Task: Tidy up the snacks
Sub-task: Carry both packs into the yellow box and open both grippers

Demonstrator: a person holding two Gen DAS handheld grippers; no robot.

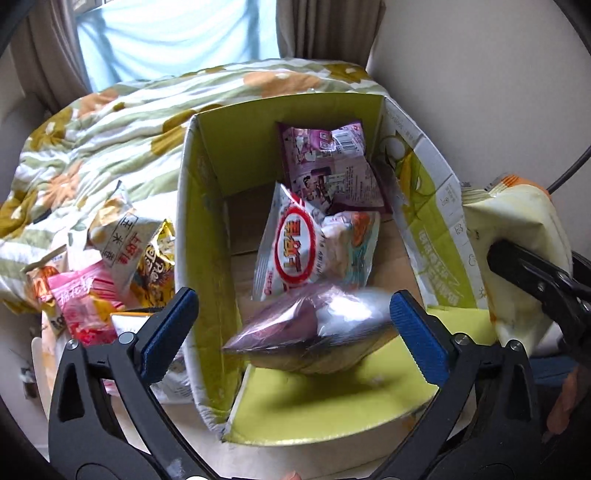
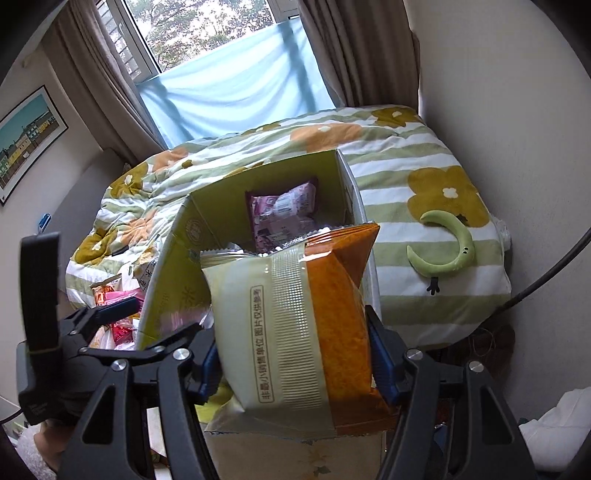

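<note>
In your left wrist view the cardboard box stands open at the foot of the bed, whose floral quilt runs back to a curtained window; your left gripper hangs over the box with jaws spread wide, a blurred purple-and-silver snack bag loose between them, two more packets inside and a heap of snacks left of the box. In your right wrist view, your right gripper pinches a cream-and-orange snack bag before the box, beyond it the bed, a framed picture on the left wall.
</note>
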